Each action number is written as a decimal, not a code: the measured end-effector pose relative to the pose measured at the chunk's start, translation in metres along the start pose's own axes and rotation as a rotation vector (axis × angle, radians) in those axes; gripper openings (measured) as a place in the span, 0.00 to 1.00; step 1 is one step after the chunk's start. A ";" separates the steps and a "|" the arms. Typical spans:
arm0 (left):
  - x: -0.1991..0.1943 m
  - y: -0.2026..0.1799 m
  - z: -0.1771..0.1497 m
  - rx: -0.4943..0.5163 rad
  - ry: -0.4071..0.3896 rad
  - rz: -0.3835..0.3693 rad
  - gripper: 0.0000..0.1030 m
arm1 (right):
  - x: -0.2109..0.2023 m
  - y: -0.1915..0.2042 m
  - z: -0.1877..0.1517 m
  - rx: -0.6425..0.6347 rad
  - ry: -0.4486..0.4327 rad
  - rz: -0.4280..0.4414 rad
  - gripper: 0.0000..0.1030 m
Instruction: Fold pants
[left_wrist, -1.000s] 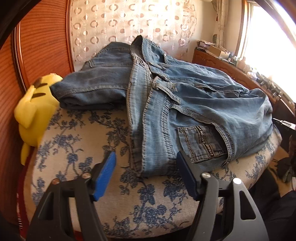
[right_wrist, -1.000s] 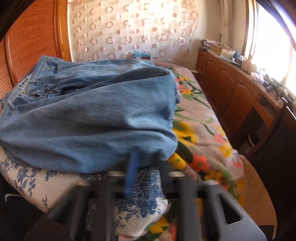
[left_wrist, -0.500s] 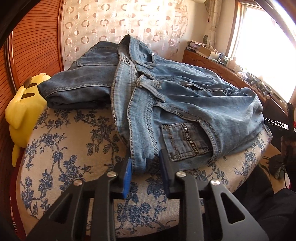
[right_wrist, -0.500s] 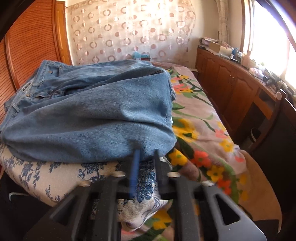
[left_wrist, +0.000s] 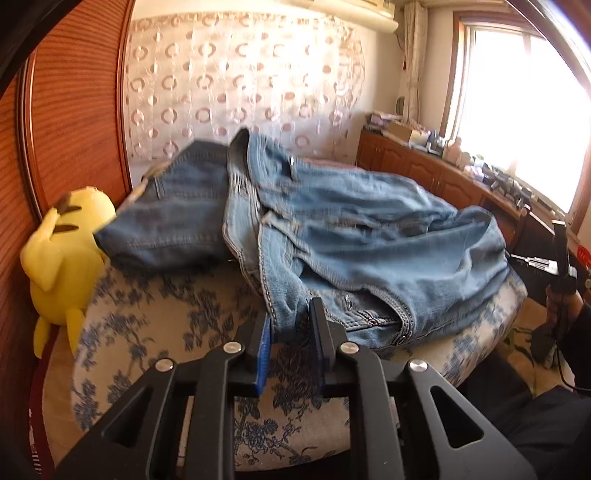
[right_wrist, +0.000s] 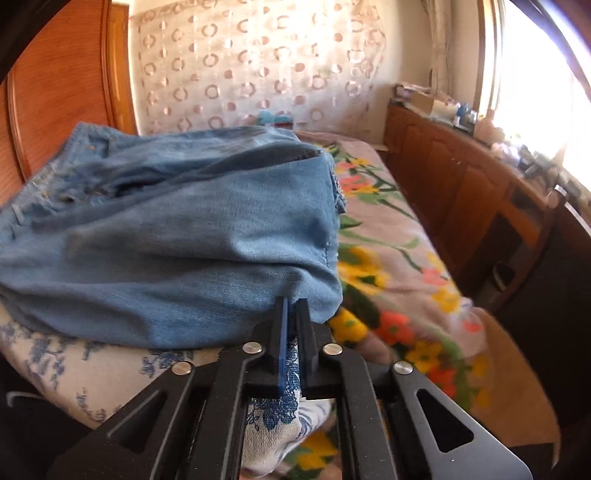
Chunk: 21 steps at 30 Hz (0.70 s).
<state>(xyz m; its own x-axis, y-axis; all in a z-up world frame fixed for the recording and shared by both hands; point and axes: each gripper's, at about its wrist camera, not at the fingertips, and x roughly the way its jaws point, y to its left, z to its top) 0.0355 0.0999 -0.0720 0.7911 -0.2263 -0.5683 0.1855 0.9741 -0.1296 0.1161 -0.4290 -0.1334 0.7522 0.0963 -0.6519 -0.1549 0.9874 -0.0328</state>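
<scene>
Light blue jeans (left_wrist: 362, 236) lie crumpled on a blue-flowered cushion (left_wrist: 166, 332). My left gripper (left_wrist: 290, 325) is shut on the jeans' waistband edge and holds it slightly raised. In the right wrist view the jeans (right_wrist: 184, 236) show as a folded leg bundle. My right gripper (right_wrist: 291, 314) is shut on the near lower edge of that fold. The right gripper also shows in the left wrist view at the far right (left_wrist: 561, 258).
A darker folded pair of jeans (left_wrist: 173, 214) lies behind on the cushion, next to a yellow plush toy (left_wrist: 62, 258). A flowered bedspread (right_wrist: 388, 240) runs to the right, with wooden cabinets (right_wrist: 461, 184) beyond. A wooden wardrobe (left_wrist: 74, 122) stands at the left.
My left gripper closed on the waistband edge and lifted it, bunching the denim. My right gripper stayed shut on the fold and rose with it.
</scene>
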 end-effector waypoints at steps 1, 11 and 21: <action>-0.006 -0.002 0.005 0.002 -0.017 -0.002 0.14 | -0.004 -0.001 0.001 -0.011 -0.012 -0.002 0.00; -0.063 -0.022 0.029 0.023 -0.145 -0.027 0.13 | -0.086 -0.022 0.024 -0.019 -0.110 -0.018 0.00; -0.090 -0.017 0.037 0.011 -0.177 -0.013 0.13 | -0.151 -0.013 0.051 -0.084 -0.230 -0.019 0.00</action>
<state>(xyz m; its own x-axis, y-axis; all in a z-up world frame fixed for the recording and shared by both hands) -0.0172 0.1033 0.0119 0.8786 -0.2369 -0.4146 0.2022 0.9711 -0.1266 0.0371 -0.4505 0.0038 0.8801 0.1131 -0.4610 -0.1845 0.9763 -0.1129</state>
